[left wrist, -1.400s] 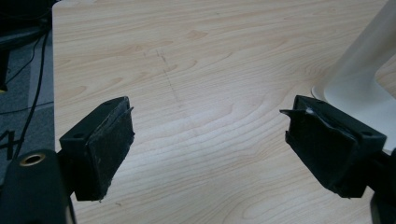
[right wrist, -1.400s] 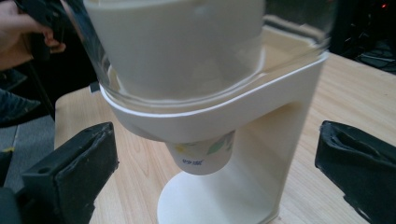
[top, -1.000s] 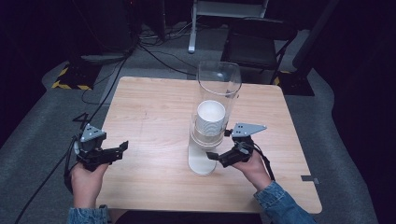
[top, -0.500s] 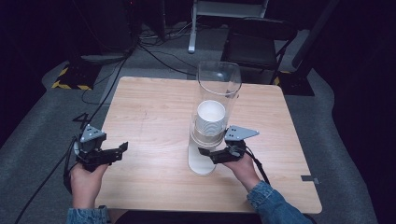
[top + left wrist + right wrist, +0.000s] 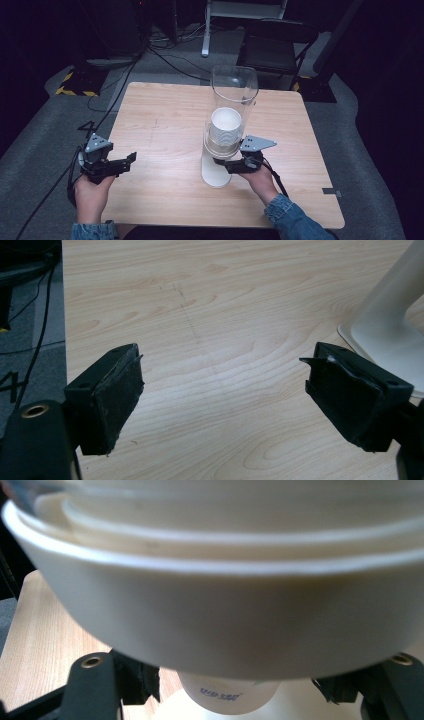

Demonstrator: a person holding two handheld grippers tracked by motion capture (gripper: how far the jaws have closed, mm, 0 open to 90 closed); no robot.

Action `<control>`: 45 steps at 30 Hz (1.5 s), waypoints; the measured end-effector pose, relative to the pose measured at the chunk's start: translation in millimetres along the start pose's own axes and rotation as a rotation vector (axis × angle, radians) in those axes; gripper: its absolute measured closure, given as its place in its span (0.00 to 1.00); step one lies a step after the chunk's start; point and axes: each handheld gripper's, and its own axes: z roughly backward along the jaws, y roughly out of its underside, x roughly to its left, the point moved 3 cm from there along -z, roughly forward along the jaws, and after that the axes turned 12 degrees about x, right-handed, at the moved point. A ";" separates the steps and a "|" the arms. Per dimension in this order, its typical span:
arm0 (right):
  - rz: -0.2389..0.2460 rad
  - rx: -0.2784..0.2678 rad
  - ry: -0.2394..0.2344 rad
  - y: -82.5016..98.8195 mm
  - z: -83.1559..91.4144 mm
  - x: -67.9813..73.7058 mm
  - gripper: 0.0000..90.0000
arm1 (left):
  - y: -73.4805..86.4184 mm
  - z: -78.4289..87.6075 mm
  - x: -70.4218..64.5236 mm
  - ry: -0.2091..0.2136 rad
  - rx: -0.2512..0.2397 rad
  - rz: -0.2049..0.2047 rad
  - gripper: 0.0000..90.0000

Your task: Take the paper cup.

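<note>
The counter (image 5: 165,125) sits brightly lit amid dark surroundings; up close, the white dispenser rim (image 5: 210,580) blurs, softly out of focus.

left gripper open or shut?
Open: in its own view the left gripper has both pads wide apart over bare table, holding nothing.

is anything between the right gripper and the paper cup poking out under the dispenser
Nothing visible is. The right gripper sits under the dispenser's white collar, its jaws spread to either side of the paper cup, with only open gap between each jaw and the cup. The jaws do not touch it yet.
</note>
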 end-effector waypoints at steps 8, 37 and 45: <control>0.009 -0.013 0.004 3.7 -0.9 0.7 0.37 | -0.8 -1.9 -1.5 -0.001 0.007 -0.008 0.17; -0.013 -0.041 -0.005 14.6 -3.3 2.2 0.38 | -3.2 -4.8 -3.8 0.009 0.014 -0.015 0.17; -0.026 -0.044 -0.019 16.0 -4.3 1.9 0.38 | -3.8 -5.9 -4.7 0.010 0.012 -0.015 0.17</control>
